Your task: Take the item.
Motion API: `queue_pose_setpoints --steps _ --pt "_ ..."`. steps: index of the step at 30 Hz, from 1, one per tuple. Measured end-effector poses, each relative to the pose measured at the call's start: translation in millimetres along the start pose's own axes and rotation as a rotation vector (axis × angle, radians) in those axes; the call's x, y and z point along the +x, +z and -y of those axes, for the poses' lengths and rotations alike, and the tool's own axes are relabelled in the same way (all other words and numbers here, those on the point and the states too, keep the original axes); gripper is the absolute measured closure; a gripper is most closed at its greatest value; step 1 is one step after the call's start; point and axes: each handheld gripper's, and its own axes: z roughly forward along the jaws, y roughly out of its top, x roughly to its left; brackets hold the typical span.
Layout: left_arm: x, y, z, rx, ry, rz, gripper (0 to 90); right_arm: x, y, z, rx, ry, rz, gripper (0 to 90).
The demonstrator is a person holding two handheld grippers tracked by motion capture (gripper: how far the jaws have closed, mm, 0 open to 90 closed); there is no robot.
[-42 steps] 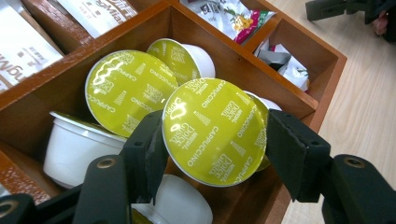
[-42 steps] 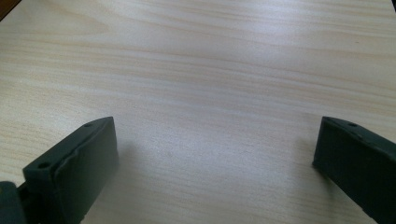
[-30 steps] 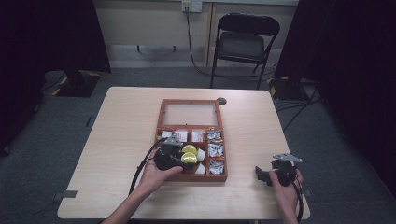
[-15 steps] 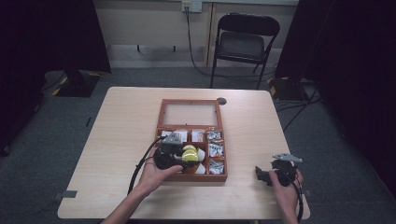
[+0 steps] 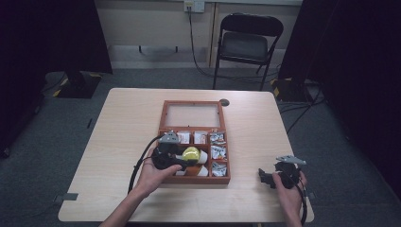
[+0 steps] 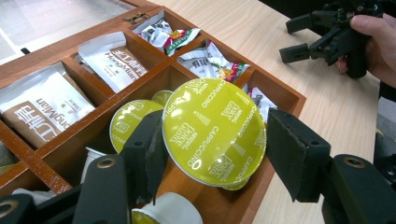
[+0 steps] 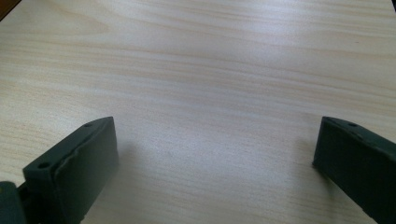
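A wooden compartment box [image 5: 226, 178] lies open mid-table, its glass lid [image 5: 192, 115] folded flat behind it. My left gripper [image 5: 188, 158] reaches into the front compartment, shut on a yellow-green cappuccino capsule [image 5: 192, 152]. Up close, the capsule's foil lid [image 6: 212, 128] sits tilted between the two black jaws of the left gripper [image 6: 212, 144], above other green capsules [image 6: 128, 122]. My right gripper [image 5: 263, 178] rests open near the table's front right edge. Its jaws [image 7: 215, 154] stand wide apart over bare wood.
White coffee sachets [image 6: 42, 107] fill the box's back-left cells and colourful wrapped sachets [image 6: 205, 60] the right column. The other hand's gripper [image 6: 299, 39] is seen across the table. A folding chair [image 5: 246, 45] stands beyond the far edge. A cable [image 5: 137, 165] trails from the left gripper.
The capsule in the left gripper has shifted slightly up and away within the box. The right gripper has stayed put.
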Motion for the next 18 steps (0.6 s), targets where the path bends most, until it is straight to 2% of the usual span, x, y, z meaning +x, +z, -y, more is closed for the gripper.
queue_pose_setpoints --steps 4,9,14,18 --pt "-1.5 -1.5 -1.0 -0.006 0.003 0.008 40.2 0.0 0.0 0.0 0.000 -0.001 0.000 0.0" --pt "-2.6 -4.5 -2.2 -0.018 0.019 -0.015 40.2 0.0 0.0 0.0 0.000 0.000 0.000 0.0" --pt "-1.2 -9.9 -4.5 -0.035 0.025 -0.017 40.1 0.0 0.0 0.0 0.000 0.000 0.000 0.0" --pt "1.6 -15.3 -5.2 -0.057 0.012 -0.019 40.2 0.0 0.0 0.0 0.000 0.000 0.000 0.0"
